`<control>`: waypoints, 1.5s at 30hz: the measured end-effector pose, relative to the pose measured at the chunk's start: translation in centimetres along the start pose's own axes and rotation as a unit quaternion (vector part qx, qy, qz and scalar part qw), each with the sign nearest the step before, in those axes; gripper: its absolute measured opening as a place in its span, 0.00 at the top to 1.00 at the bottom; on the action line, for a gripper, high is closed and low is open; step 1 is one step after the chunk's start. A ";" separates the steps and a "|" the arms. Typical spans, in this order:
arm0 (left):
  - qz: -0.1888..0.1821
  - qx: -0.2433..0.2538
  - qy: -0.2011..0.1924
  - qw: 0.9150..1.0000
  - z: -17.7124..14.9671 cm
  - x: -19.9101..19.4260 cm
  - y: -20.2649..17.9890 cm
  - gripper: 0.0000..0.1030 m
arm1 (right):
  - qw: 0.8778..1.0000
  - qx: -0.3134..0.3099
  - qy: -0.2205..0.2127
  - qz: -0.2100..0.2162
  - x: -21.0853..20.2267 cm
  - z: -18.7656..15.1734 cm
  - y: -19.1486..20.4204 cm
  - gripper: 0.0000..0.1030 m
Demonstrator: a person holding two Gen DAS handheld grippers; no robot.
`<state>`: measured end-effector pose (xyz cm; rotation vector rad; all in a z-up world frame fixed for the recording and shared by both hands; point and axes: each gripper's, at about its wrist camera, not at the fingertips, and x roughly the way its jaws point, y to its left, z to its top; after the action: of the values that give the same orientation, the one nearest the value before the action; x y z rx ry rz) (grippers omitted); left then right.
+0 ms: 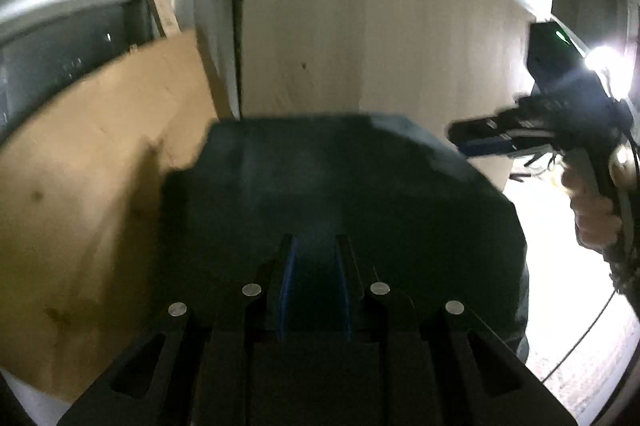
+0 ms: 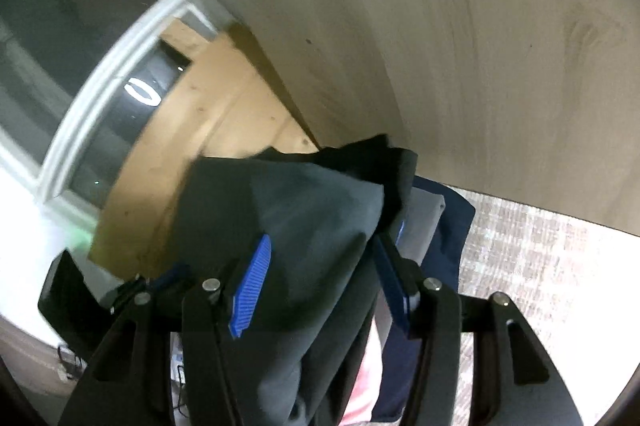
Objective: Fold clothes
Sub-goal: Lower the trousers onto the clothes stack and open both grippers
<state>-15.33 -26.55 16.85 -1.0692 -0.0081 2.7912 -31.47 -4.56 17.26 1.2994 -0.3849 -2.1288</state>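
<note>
Pale wooden panelling (image 1: 360, 38) ahead; my left gripper (image 1: 316, 250) pinches the dark grey garment (image 1: 320, 178) narrowly to steady its edge. My right gripper (image 2: 324, 254) gapes wide, garment between the jaws unpressed, above the folded pile (image 2: 440, 226).

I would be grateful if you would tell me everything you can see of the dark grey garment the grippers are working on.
The dark grey garment looks like soft, matte woven cloth, folded into a thick, rounded bundle. In the right wrist view it lies between the open fingers of the right gripper, on top of folded navy, grey and pink clothes. In the left wrist view the left gripper has its narrow jaws around a ridge of it; whether they pinch is unclear.
</note>
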 end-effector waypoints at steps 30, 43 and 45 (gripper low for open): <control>0.031 -0.038 -0.012 0.999 8.3 6.7 3.1 0.81 | 0.978 -0.167 -0.077 -0.099 1.4 1.6 4.5 0.74; 0.062 -0.052 0.051 0.995 9.1 11.3 4.7 0.80 | 0.976 -0.133 -0.057 -0.160 3.2 3.7 1.7 0.71; 0.046 -0.059 0.038 0.996 8.4 8.6 4.2 0.77 | 0.977 -0.147 -0.068 -0.135 0.6 1.5 3.4 0.71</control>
<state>-27.79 -29.05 17.20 -1.2337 -0.1183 2.8607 -31.84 -7.66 19.31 1.0868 0.0586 -2.3987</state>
